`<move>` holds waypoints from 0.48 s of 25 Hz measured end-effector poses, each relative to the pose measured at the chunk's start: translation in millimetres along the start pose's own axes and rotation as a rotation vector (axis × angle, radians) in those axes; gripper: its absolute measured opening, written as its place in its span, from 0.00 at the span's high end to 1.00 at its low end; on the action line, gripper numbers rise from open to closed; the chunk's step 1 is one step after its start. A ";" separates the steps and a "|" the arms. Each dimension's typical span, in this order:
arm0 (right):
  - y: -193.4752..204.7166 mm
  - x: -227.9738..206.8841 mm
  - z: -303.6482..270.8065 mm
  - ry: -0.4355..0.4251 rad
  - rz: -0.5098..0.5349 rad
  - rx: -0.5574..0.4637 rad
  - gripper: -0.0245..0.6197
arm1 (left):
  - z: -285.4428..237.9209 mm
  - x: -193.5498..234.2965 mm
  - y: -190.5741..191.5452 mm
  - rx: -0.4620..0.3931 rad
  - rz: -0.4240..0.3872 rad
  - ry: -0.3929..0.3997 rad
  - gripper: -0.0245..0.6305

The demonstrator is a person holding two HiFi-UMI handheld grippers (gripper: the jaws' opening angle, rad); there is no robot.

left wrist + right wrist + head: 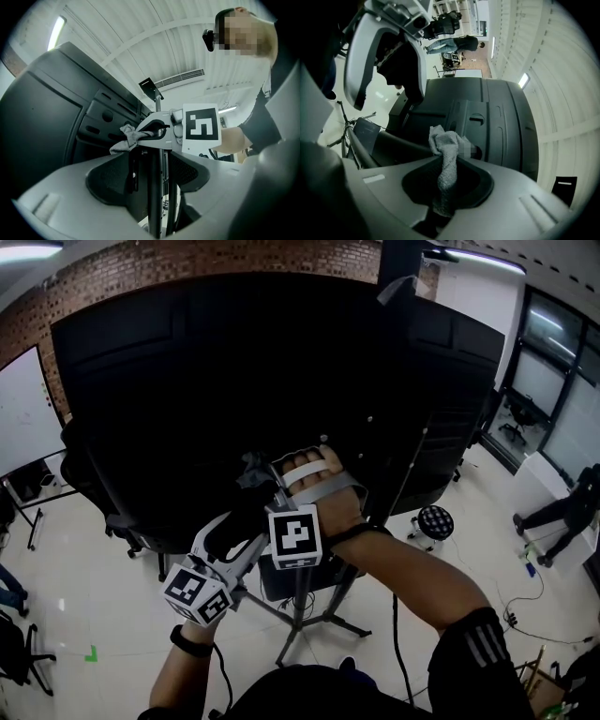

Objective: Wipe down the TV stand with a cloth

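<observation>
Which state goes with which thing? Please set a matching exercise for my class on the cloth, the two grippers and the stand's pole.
Things:
1. cloth
2. left gripper
3. right gripper
4. stand pole

States:
A. black, upright
B. jaws apart
C. grey, bunched up
D. shut on the cloth

Pairs: 1-C; 2-B; 3-D; 4-A

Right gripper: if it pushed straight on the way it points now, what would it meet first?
The grey cloth pinched in the right gripper would likely press the TV's black back panel first; depth is unclear.
</observation>
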State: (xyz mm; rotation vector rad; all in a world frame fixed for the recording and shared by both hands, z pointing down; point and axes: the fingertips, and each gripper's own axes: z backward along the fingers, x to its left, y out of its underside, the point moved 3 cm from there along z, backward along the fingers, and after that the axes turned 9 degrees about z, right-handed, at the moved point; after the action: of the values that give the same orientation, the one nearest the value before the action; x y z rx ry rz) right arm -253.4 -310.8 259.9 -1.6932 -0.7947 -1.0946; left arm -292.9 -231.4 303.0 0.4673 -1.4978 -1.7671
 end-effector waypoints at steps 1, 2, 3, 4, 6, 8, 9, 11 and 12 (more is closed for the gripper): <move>0.6 -2.0 4.5 0.010 -0.018 -0.016 0.89 | -0.5 -0.6 0.0 -0.001 -0.001 0.003 0.51; 1.3 -4.9 10.2 0.022 -0.046 -0.039 0.89 | -1.0 -1.7 -1.3 -0.001 -0.003 0.004 0.51; 2.1 -8.6 16.9 0.034 -0.087 -0.071 0.89 | -1.4 -3.1 -3.7 -0.002 -0.005 0.003 0.51; 3.1 -13.1 24.2 0.044 -0.141 -0.112 0.89 | -1.9 -4.7 -6.6 -0.005 -0.009 0.001 0.51; 8.4 -23.8 39.2 0.069 -0.245 -0.185 0.89 | -3.1 -8.1 -12.0 -0.014 -0.016 -0.001 0.51; 20.6 -34.6 53.0 0.113 -0.296 -0.209 0.89 | -5.2 -13.4 -16.4 -0.021 -0.027 -0.002 0.51; 28.2 -39.3 59.3 0.140 -0.310 -0.214 0.89 | -6.7 -16.8 -18.4 -0.024 -0.033 -0.003 0.51; 44.8 -46.9 70.6 0.185 -0.336 -0.226 0.89 | -10.5 -24.4 -22.3 -0.029 -0.044 -0.004 0.51; 53.6 -50.2 75.8 0.201 -0.350 -0.234 0.89 | -12.8 -28.4 -24.0 -0.032 -0.048 -0.005 0.51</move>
State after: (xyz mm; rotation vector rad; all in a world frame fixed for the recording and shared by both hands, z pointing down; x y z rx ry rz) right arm -203.0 -260.2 182.2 -1.6352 -0.8805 -1.6254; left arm -273.1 -218.5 271.6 0.4865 -1.4709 -1.8275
